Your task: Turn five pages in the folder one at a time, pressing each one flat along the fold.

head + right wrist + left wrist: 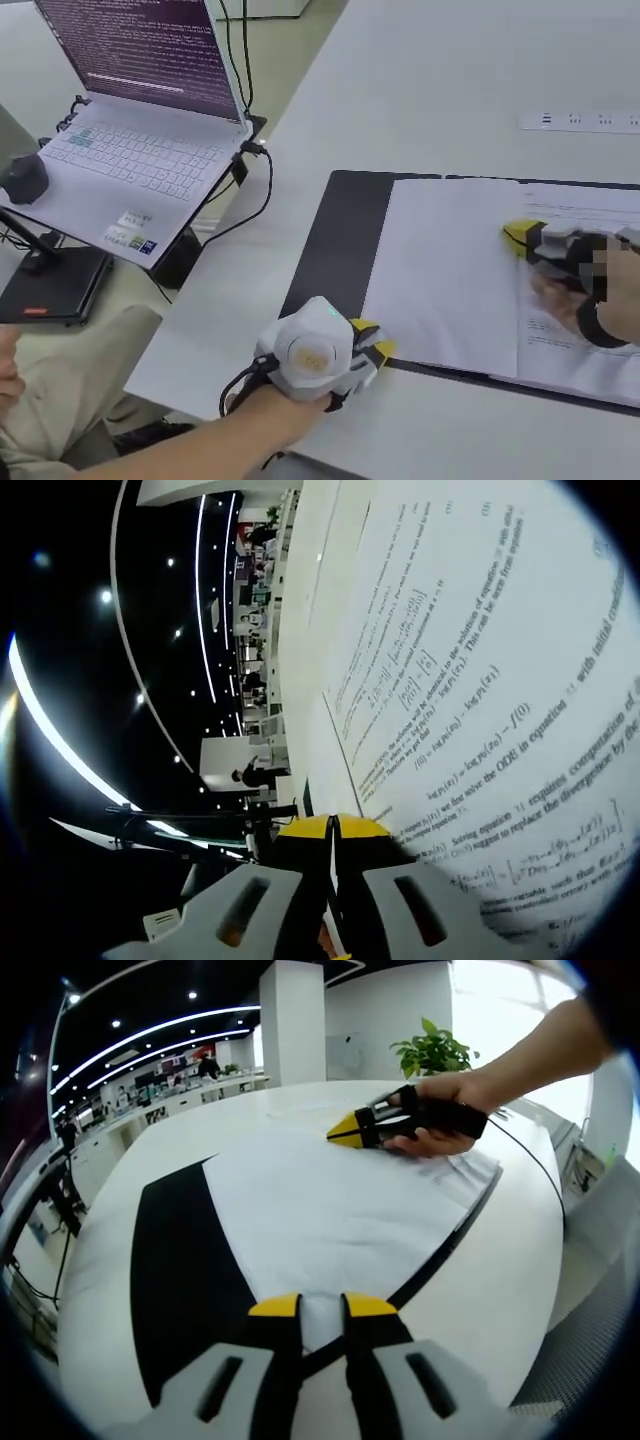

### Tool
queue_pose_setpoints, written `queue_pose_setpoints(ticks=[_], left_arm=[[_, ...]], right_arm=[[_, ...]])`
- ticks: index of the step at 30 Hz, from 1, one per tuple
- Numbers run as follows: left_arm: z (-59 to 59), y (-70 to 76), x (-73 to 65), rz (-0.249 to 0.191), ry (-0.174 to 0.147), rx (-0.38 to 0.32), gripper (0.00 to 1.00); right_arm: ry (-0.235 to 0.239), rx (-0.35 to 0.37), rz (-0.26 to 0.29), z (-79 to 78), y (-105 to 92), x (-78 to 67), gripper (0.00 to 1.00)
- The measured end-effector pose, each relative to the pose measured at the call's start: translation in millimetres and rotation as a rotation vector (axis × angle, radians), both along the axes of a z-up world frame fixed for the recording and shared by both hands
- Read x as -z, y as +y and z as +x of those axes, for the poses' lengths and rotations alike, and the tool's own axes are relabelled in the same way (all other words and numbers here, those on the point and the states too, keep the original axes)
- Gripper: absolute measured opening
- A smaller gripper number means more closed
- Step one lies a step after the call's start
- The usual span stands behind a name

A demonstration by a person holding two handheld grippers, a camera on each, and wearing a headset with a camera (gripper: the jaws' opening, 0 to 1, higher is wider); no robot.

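A black folder (340,240) lies open on the white table. A blank white page (450,270) rests over its left half, and a printed page (590,205) lies on the right half. My left gripper (378,348) sits at the blank page's near corner. In the left gripper view its yellow tips (322,1306) stand a narrow gap apart over the page (320,1210) edge and folder (170,1270). My right gripper (515,235) is shut with its tip down on the paper near the fold, and it also appears across the page (335,1132). Its tips (333,825) meet beside the printed text (480,680).
A laptop (150,120) on a stand sits at the left off the table, with cables (255,190) running to it. A dark mouse (25,178) lies beside it. A white power strip (580,122) lies at the far right. A potted plant (432,1052) stands beyond the table.
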State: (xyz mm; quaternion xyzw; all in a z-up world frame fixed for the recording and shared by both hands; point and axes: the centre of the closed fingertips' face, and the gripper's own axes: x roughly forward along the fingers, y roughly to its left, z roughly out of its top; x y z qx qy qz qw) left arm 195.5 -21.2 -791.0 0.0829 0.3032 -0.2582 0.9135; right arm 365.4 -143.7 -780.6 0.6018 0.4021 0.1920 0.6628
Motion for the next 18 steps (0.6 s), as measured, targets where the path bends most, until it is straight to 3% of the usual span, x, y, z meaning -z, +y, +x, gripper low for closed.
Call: queue_pose_setpoints(ticks=[6,8,18], left_arm=[[-0.3,-0.2,-0.4,0.008,0.009,0.002,0.13],[-0.5,0.0,-0.5,0.01,0.01,0.003,0.13],[-0.7,1.1,-0.9,0.015,0.019,-0.006,0.13]], right_arm=[[0.006,-0.014,0.012,-17.3,-1.4,-1.5,0.0],[0.014,-0.053,0.025,-27.9,1.2,-1.1,0.0],[0.009,-0.1,0.013,-60.6,3.4,1.8,0.0]])
